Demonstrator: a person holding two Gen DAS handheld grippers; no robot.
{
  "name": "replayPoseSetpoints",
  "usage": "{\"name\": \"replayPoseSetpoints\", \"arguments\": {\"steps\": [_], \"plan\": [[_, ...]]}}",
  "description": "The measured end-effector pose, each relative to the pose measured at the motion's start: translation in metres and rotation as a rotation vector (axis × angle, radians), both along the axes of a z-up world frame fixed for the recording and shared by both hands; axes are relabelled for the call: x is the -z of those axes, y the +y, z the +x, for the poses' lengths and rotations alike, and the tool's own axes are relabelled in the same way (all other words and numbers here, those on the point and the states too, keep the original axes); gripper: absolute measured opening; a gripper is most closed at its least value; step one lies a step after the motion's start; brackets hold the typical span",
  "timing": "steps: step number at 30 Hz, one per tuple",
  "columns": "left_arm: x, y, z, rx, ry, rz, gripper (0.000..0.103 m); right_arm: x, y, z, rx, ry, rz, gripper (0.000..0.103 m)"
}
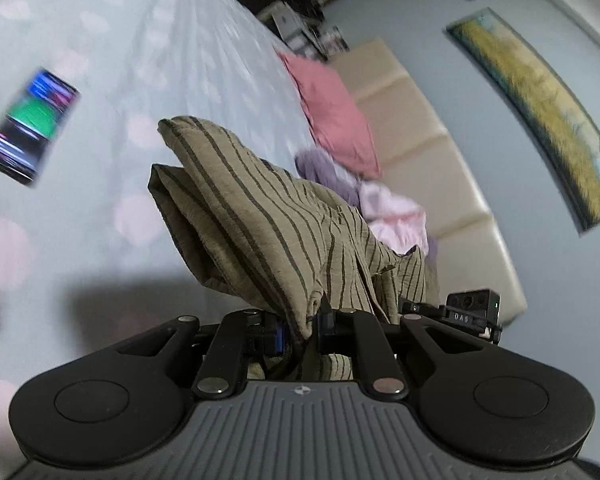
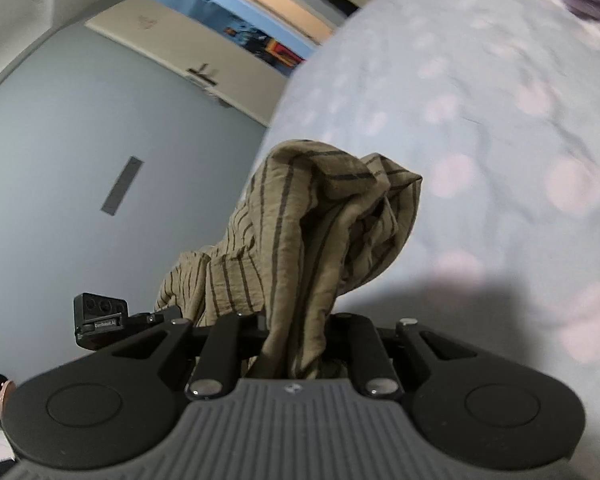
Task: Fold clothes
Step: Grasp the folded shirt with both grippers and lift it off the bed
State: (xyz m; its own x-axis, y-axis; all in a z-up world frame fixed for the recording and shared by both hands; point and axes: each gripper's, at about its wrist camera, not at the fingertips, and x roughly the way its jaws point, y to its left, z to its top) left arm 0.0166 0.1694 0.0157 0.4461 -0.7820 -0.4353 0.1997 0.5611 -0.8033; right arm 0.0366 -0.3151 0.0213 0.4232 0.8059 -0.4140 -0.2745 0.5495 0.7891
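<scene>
A: Starting at the left of the left wrist view, what shows?

B: A phone (image 1: 30, 126) with a lit screen lies on the pale blue bedsheet (image 1: 112, 52), which is dotted with soft pink spots. It is blurred, so the screen cannot be read.

A: And in the middle?

B: The olive striped shirt (image 1: 260, 220) hangs bunched up off the sheet. The left gripper (image 1: 300, 326) has its two fingers pressed onto a gathered fold of it, the cloth running down between them.

A: Further right?

B: A pink pillow (image 1: 336, 116) rests against a cream padded headboard (image 1: 440, 160). Just beside it sit a purple garment (image 1: 328, 172) and a pale pink garment (image 1: 396, 212), touching each other. On the wall hangs a framed painting (image 1: 540, 112). At the lower right the other gripper's camera box peeks in behind the shirt.

A: Now the right wrist view, from its left.

B: A grey-blue wall (image 2: 80, 152), then a cream door (image 2: 204, 60) standing ajar. In the middle the same striped shirt (image 2: 312, 232) rises in a crumpled hump, and the right gripper (image 2: 300, 340) pinches a bundle of it between closed fingers. To the right spreads the spotted sheet (image 2: 500, 120), the shirt's shadow falling on it.

A: So the shirt lies where?

B: Lifted above the bed, held at two points, slack between them.
</scene>
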Motion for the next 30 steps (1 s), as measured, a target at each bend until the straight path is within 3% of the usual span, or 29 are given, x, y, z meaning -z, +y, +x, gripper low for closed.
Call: {"name": "replayPoseSetpoints", "arguments": {"steps": [9,17,24,30], "plan": [[-0.081,0.115,-0.033,-0.158,-0.135,0.035,0.012,-0.062,0.133,0.038,-0.141,-0.093,0.04,0.017],[-0.113,0.211,-0.062,-0.316,-0.146,0.095,0.012,-0.088,0.262,0.07,-0.238,-0.095,0.061,0.017],[-0.109,0.276,-0.082,-0.415,-0.119,0.112,0.012,-0.079,0.351,0.08,-0.32,-0.008,0.038,0.017],[-0.057,0.327,-0.085,-0.481,-0.019,0.089,0.012,-0.043,0.397,0.083,-0.358,0.084,0.008,0.017]]}}
